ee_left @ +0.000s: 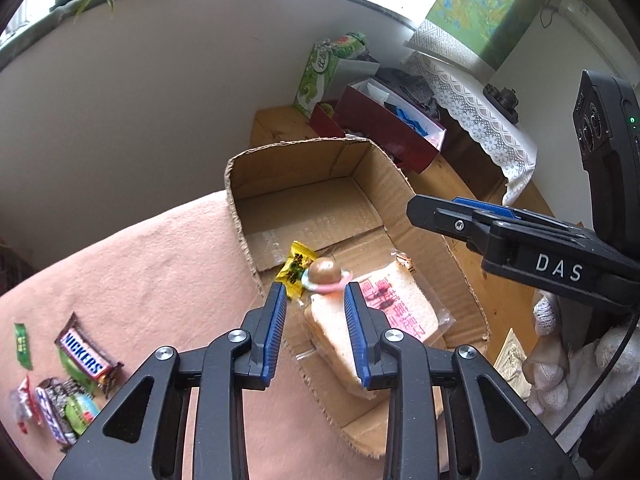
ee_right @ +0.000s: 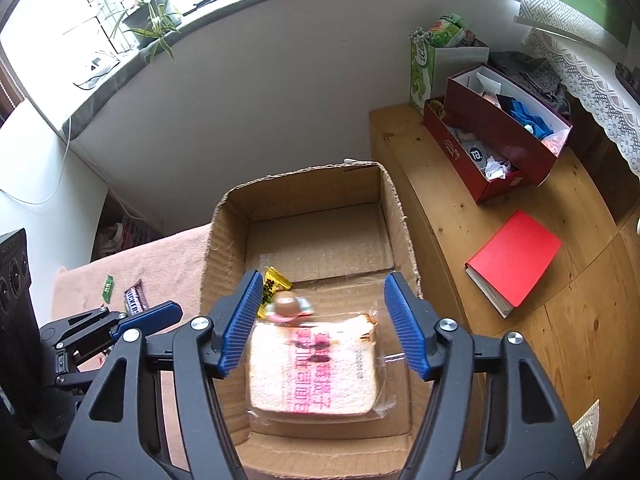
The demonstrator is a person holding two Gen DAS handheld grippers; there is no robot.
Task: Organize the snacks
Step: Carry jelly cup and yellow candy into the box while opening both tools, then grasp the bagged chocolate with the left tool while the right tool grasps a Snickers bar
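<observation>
Inside cardboard box [ee_right: 224,232]: bread pack [ee_right: 316,372], yellow candy [ee_right: 274,280], round candy [ee_right: 286,306]; wrapped snacks at 8 o'clock [ee_left: 80,364] remain; both hand-held grippers, left [ee_left: 316,300] and right [ee_right: 320,292], open, empty.

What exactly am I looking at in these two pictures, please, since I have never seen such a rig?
A person holds two hand-held grippers, each with a fisheye camera looking along its blue fingers. One picture is from the left gripper, the other from the right gripper. Both hover over a cardboard box holding wrapped bread, a yellow candy and a round sweet. More snacks lie on the pink cloth. Neither gripper holds anything; both stand open.
</observation>
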